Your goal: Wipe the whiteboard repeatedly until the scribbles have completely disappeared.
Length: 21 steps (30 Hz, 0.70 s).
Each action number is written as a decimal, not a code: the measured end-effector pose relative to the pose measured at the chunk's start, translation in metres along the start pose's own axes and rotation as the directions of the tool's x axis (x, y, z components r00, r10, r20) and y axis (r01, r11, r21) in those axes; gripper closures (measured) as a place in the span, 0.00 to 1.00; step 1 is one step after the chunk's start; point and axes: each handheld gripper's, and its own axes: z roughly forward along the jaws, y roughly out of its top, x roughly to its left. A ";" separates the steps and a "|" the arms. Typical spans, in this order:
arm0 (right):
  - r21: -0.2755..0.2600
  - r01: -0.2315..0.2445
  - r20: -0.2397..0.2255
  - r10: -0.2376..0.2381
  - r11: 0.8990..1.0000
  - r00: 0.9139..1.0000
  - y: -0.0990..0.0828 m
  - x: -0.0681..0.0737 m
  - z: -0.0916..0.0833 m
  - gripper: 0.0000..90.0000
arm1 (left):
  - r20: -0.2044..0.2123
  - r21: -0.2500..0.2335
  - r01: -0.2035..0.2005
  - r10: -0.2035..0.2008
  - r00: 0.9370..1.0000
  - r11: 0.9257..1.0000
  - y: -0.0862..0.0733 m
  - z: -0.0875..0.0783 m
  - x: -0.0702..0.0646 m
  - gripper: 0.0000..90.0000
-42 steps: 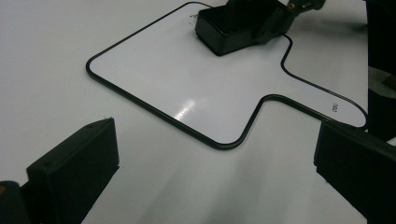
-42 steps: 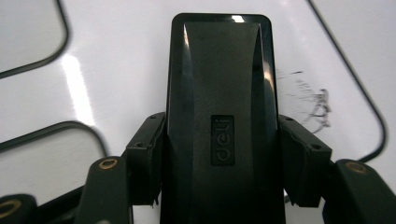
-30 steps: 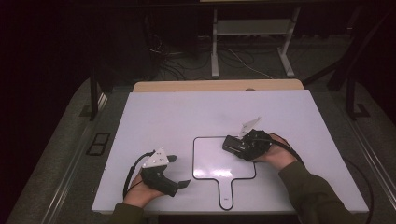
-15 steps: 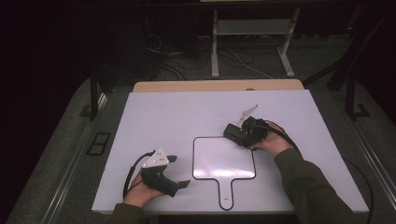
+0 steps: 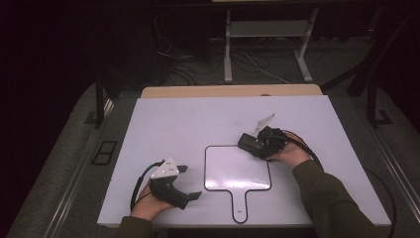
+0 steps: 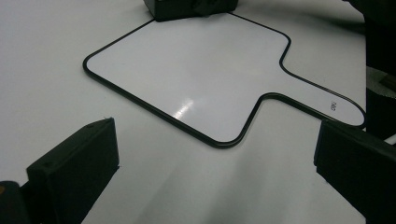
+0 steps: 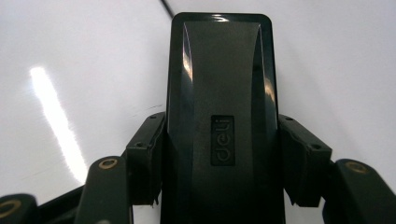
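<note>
Near edge of the white table [image 5: 163, 119]: the left gripper [image 5: 190, 182] lies low in the person's left hand, jaws spread wide and empty, pointing toward the handled whiteboard [image 5: 236, 167]. In the left gripper view this board [image 6: 196, 74] lies flat just beyond the parted jaws, its short handle toward the table's near edge and its face apparently blank.

Centre right: the right gripper [image 5: 245, 142] is clenched on a black board eraser [image 7: 219, 116], one jaw against each long side, the moulded "deli" mark facing the camera. In the high view the eraser [image 5: 249, 143] sits at the board's far right corner, at or just above its black rim; whether it touches the surface cannot be told.

Step in hand, as judged: bringing the eraser onto the board for wiping. The next move probably calls for pressing the eraser flat and sweeping it across the face, with the left gripper steadying the board against sliding.
</note>
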 end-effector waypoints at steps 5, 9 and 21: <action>0.002 -0.023 0.018 0.023 1.000 1.000 -0.001 -0.006 0.000 0.43 | 0.002 0.002 -0.005 0.005 1.000 1.000 0.000 0.000 0.000 0.00; -0.002 -0.050 0.019 0.050 0.999 0.999 -0.003 -0.014 0.000 0.43 | 0.002 0.002 -0.002 0.002 1.000 1.000 0.000 0.001 0.000 0.00; 0.012 -0.035 0.042 0.034 0.999 0.999 -0.001 -0.008 0.000 0.43 | 0.003 0.002 -0.005 0.005 1.000 1.000 0.000 0.001 0.000 0.00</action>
